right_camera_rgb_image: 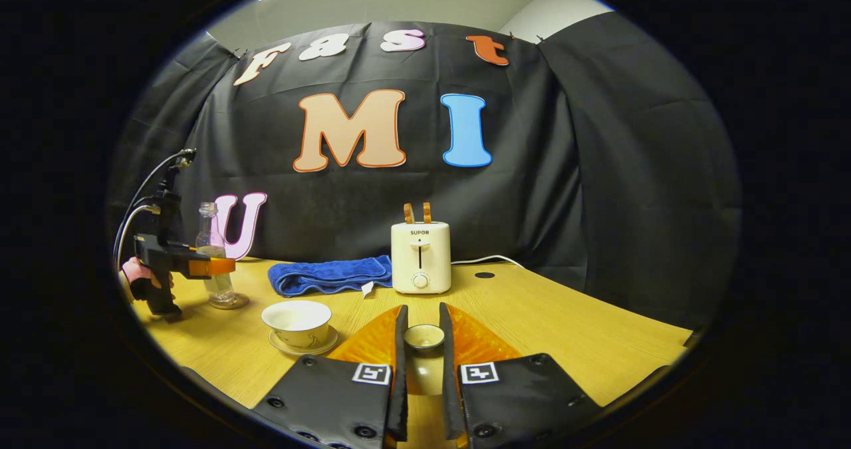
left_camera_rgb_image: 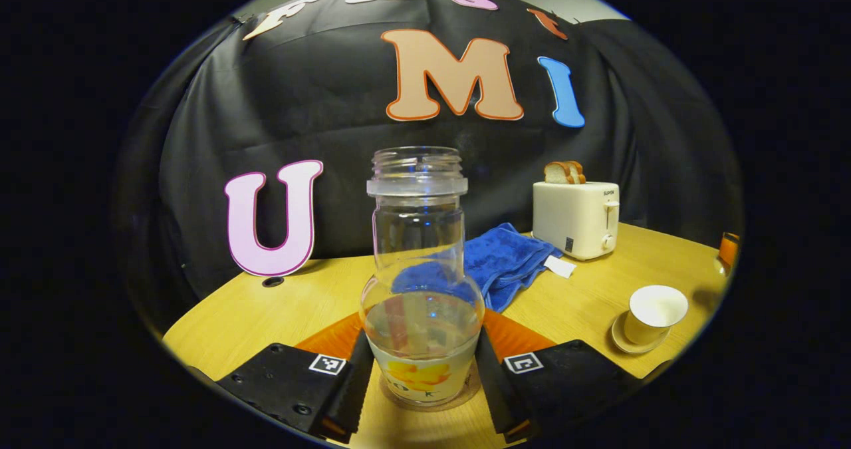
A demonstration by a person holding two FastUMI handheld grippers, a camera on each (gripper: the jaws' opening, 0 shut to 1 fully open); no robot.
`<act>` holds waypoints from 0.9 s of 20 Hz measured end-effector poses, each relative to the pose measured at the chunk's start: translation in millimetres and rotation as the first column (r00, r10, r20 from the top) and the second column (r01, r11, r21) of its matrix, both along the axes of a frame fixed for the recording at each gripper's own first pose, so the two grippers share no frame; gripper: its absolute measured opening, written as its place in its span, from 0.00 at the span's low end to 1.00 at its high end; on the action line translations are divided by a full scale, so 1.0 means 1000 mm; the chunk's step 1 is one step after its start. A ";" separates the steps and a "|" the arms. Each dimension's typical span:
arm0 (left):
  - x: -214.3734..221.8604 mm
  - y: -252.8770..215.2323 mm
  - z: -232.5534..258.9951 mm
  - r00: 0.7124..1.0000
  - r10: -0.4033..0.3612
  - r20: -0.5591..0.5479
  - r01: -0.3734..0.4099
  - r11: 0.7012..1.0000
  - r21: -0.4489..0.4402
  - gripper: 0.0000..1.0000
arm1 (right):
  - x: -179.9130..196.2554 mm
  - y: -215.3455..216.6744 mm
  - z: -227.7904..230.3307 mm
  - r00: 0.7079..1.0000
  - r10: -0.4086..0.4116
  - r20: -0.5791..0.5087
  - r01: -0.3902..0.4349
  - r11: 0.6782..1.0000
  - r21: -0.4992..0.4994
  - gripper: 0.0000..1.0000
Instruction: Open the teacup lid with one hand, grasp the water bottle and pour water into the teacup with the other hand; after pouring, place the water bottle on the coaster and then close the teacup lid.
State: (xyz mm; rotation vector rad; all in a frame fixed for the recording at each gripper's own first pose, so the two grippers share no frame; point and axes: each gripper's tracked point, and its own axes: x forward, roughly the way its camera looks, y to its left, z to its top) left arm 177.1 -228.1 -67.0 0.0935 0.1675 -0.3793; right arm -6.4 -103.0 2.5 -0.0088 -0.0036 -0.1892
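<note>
On the wooden table [right_camera_rgb_image: 565,322], a toaster [right_camera_rgb_image: 420,257] fronts black cloth [right_camera_rgb_image: 598,169].

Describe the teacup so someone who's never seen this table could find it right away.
Start at the white toaster by the black cloth wall, then come toward the table's near edge, past the blue towel. The teacup sits there on a saucer, the one open, lidless bowl, unlike the tall clear water bottle.
</note>
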 end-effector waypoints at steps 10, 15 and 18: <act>0.002 0.005 -0.009 1.000 0.009 -0.007 -0.009 1.000 -0.029 0.80 | 0.000 0.000 0.000 1.000 0.001 0.000 -0.001 1.000 0.000 0.24; -0.002 0.007 -0.007 1.000 0.008 -0.013 -0.008 0.999 -0.042 0.85 | 0.000 0.000 0.000 1.000 0.000 0.001 0.000 1.000 0.000 0.24; -0.006 0.011 -0.004 1.000 0.014 0.000 -0.014 0.997 -0.080 0.92 | 0.000 0.000 0.000 1.000 0.001 0.001 -0.001 1.000 -0.001 0.24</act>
